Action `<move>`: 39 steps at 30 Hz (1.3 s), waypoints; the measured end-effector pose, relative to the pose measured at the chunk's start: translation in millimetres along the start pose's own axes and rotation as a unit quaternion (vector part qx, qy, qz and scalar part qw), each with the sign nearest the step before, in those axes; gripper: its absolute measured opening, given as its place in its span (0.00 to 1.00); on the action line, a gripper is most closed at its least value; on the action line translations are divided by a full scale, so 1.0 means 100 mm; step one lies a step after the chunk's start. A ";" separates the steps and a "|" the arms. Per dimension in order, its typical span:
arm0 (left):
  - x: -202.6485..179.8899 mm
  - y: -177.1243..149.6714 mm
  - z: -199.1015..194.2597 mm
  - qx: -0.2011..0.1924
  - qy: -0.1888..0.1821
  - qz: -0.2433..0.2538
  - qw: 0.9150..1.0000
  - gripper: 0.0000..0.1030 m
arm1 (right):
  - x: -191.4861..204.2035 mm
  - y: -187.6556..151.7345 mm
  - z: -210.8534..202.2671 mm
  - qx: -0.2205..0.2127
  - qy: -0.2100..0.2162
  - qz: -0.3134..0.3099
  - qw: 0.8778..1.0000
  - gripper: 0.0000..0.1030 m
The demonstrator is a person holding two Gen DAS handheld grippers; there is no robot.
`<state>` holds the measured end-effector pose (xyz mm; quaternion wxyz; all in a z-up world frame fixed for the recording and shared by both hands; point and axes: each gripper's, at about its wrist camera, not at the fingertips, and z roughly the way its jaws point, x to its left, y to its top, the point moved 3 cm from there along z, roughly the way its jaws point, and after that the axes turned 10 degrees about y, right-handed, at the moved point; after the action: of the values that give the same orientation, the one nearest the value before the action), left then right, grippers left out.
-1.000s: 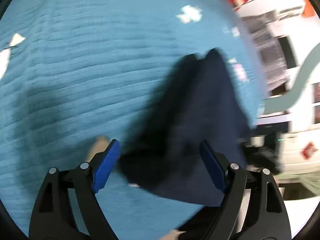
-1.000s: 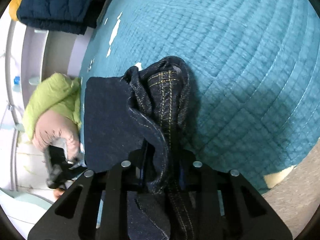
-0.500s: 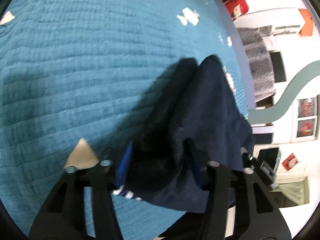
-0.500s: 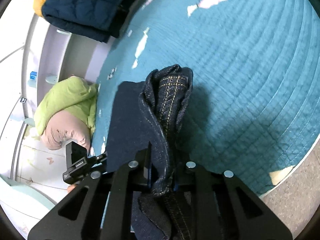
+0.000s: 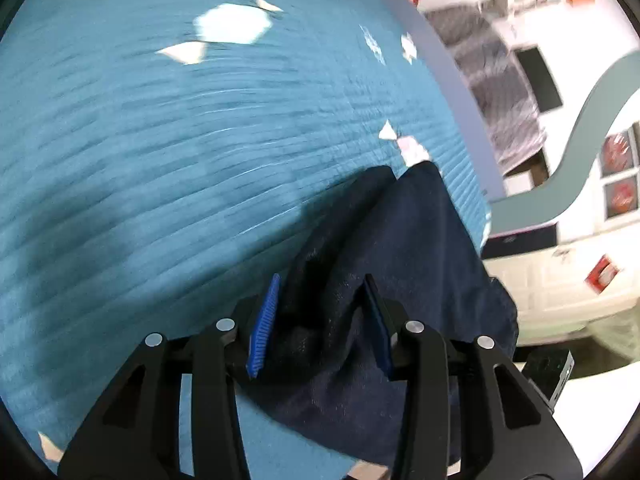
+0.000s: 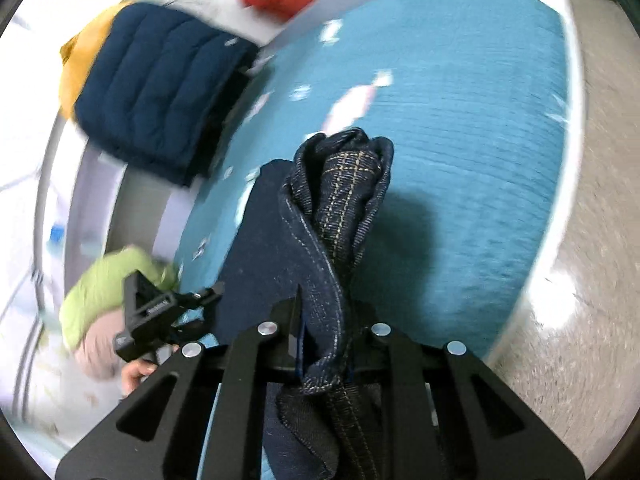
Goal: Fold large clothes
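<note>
My left view is smeared by motion, so the quilting lines of the teal bedspread (image 5: 168, 184) run into streaks and its pale printed patches are only shapes to me. The left tool (image 5: 320, 320) is clamped on a bunch of the dark denim garment (image 5: 400, 264); both blue pads (image 5: 264, 320) press into the cloth, and its lower part runs behind the tool's black frame, cut off at the bottom of the picture. I cannot tell which part of the garment that handful is.

In the right view the right tool (image 6: 324, 344) is squeezed tight on a thick seamed fold of the same garment (image 6: 344, 200), with tan double stitching running up it. The pads themselves are buried in the cloth and I cannot see them. The fold stands up from the tool and curls over at its top, above the bedspread (image 6: 460, 152). Behind it a flat dark panel of the garment slopes toward the bed's left edge, where the left tool (image 6: 160, 312) shows small and partly hidden, with a bit of a hand (image 6: 136, 372) under it.

The middle and right of the bed lie open up to the rounded right edge, with speckled floor (image 6: 592, 240) beyond. At the far left corner sits one folded navy quilted item (image 6: 156, 92) over something yellow, blurred. Off the left edge is one green and pink bundle (image 6: 108, 292), hard to make out.

I count one garment, two tools.
</note>
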<state>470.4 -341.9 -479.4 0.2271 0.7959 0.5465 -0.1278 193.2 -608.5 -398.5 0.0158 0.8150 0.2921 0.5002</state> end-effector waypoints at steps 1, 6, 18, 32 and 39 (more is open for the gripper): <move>-0.04 0.02 0.04 0.001 0.016 0.010 1.000 0.40 | -0.14 0.00 0.02 0.003 -0.011 0.012 1.000 0.13; -0.08 0.02 0.03 -0.012 0.037 0.017 0.999 0.47 | -0.35 -0.01 0.13 0.018 -0.060 0.003 0.998 0.31; 0.14 -0.56 -1.13 -0.108 0.109 0.058 0.986 0.70 | 0.58 -0.11 -0.16 0.018 -0.192 -0.203 0.960 0.56; 0.00 -2.41 -2.75 -0.192 0.135 0.020 0.972 0.90 | 2.38 -1.66 -0.48 0.096 -0.146 -0.324 0.930 0.86; -0.28 -3.15 -3.55 -0.272 0.185 0.015 0.944 0.95 | 3.03 -2.21 -0.96 0.055 -0.147 -0.399 0.904 0.93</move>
<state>152.3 -92.1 -230.0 0.3316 0.7213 0.5812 0.1786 112.2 -301.9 -176.7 0.2122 0.6944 0.6138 0.3099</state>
